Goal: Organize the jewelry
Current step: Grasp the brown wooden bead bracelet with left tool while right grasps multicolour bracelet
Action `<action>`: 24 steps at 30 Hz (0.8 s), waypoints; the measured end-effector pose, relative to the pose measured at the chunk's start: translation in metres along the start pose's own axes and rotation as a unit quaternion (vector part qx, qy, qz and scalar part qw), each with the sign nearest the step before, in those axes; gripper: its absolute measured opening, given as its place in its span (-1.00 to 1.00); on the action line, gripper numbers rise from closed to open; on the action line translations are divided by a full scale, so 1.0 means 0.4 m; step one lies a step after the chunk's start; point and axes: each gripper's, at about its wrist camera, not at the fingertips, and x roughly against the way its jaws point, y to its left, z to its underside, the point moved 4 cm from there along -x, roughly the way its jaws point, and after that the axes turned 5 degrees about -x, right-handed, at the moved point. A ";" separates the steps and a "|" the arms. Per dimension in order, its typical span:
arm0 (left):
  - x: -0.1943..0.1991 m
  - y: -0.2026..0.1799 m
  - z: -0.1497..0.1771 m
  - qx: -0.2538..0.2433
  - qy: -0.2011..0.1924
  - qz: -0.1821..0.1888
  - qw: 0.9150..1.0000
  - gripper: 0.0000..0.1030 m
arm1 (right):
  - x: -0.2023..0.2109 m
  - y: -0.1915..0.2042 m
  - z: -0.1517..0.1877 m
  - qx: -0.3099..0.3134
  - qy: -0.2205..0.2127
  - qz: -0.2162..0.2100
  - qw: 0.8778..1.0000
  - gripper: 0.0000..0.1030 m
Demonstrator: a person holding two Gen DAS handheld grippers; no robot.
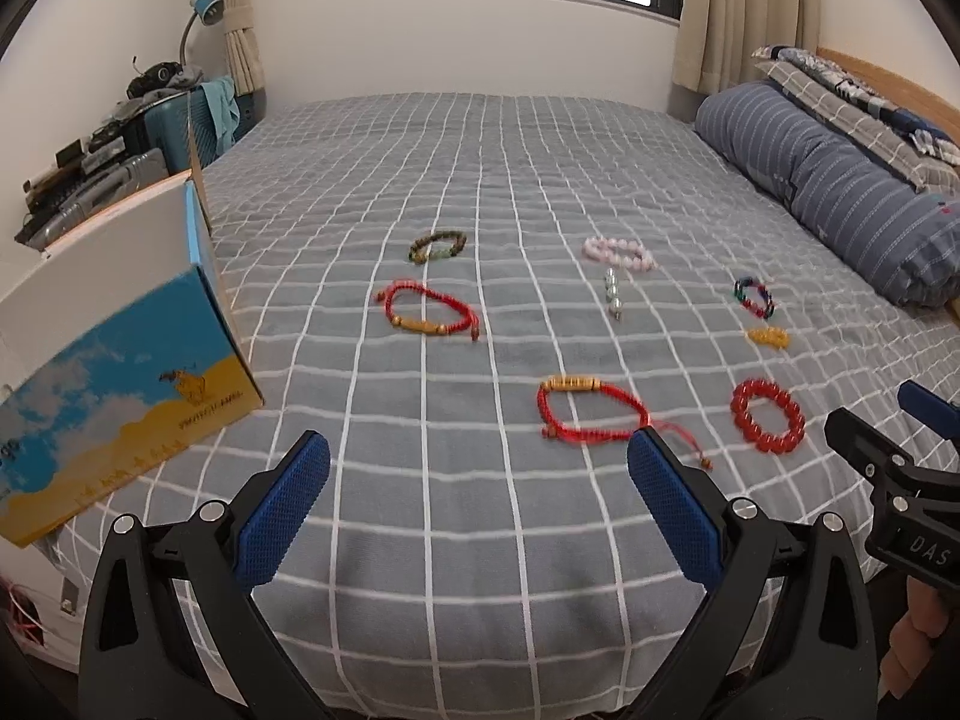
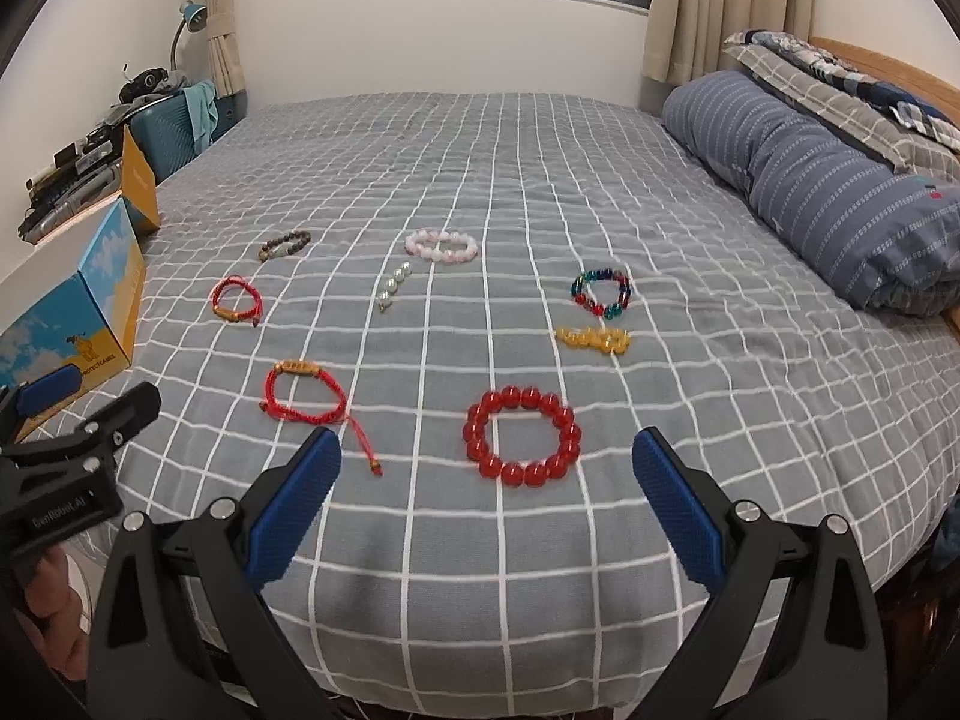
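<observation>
Several bracelets lie on the checked bed. A red bead bracelet (image 2: pixel 521 437) lies just ahead of my open, empty right gripper (image 2: pixel 483 468). A red cord bracelet (image 1: pixel 591 411) lies ahead of my open, empty left gripper (image 1: pixel 480 468), close to its right finger. Farther off lie a second red cord bracelet (image 1: pixel 427 309), a dark bead bracelet (image 1: pixel 437 244), a pink bead bracelet (image 2: pixel 441 245), a pearl string (image 2: pixel 393 287), a multicolour bead bracelet (image 2: pixel 601 291) and a yellow bead bracelet (image 2: pixel 594 340). An open blue-and-yellow box (image 1: pixel 120 384) stands at the left.
A blue striped bolster (image 2: pixel 828 192) and folded quilt (image 2: pixel 840 84) lie along the right side by the wooden headboard. A cluttered shelf (image 1: pixel 90 174) with a lamp and a teal suitcase (image 1: pixel 174 126) stand beyond the bed's left edge. The bed's near edge is just below both grippers.
</observation>
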 end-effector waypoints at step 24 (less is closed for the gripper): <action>-0.521 0.121 -0.407 0.004 0.093 -0.004 0.996 0.89 | -0.462 -0.149 -0.362 -0.034 0.122 0.006 0.992 0.82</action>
